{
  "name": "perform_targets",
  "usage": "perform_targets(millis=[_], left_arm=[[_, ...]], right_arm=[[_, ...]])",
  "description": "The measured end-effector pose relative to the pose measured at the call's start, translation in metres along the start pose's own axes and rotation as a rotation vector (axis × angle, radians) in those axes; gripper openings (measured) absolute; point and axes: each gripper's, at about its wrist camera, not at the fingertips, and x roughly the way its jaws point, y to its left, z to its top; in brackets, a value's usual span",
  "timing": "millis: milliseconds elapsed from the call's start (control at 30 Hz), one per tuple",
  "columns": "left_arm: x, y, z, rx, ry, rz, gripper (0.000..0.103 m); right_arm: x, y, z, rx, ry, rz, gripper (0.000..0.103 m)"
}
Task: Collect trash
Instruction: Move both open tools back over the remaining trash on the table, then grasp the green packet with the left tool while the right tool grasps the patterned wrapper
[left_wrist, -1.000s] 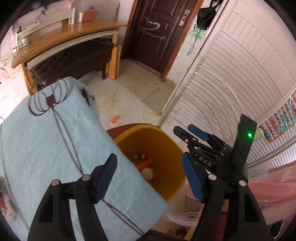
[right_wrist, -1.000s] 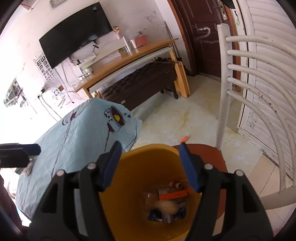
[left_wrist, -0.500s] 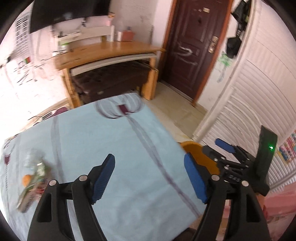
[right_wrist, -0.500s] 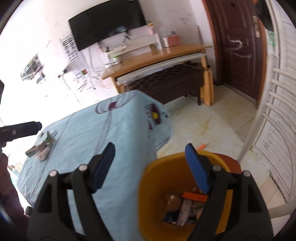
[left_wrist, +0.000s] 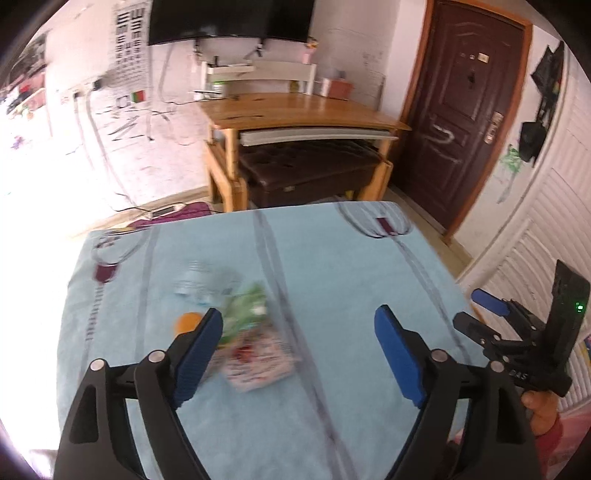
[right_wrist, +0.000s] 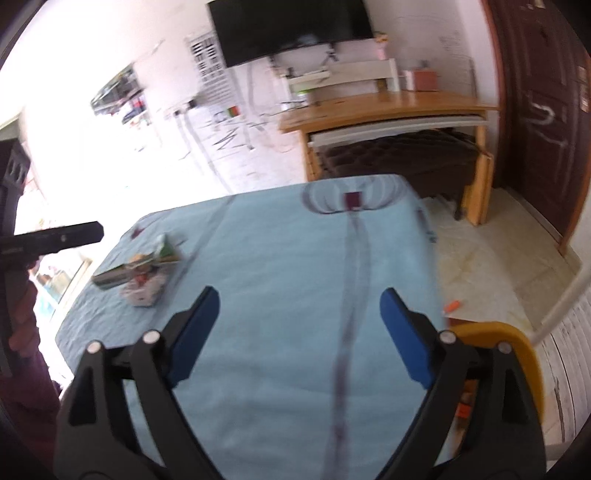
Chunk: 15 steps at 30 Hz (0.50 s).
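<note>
Jaws on my left gripper (left_wrist: 298, 330) widening, nothing between pads, touching nothing. Right gripper (right_wrist: 300, 313) likewise spreading, empty. Trash pile (left_wrist: 243, 332) blurred, lying on blue tablecloth (left_wrist: 332, 258), centre-left of left view, behind left pad. Yellow bin (right_wrist: 517, 354) at lower right of right view, beside table edge.

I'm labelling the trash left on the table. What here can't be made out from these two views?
- Trash pile, left wrist view: motion-blurred, and the left finger covers its near edge; item count unclear.
- Same pile, right wrist view: small and blurred.
- Yellow bin, right wrist view: cut off behind the right gripper; contents mostly hidden.
</note>
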Motion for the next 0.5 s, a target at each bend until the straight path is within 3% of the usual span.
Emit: perform_targets(millis=[267,500], left_arm=[[0.004,0.060,-0.015,-0.064,0.055,0.044,0.084],[0.019,0.083,-0.032,-0.096,0.104,0.016,0.084]], right_arm=[[0.042,0.079,0.000,-0.123,0.095,0.104,0.086],[0.064,0.124,-0.004,-0.215,0.155,0.121,0.088]])
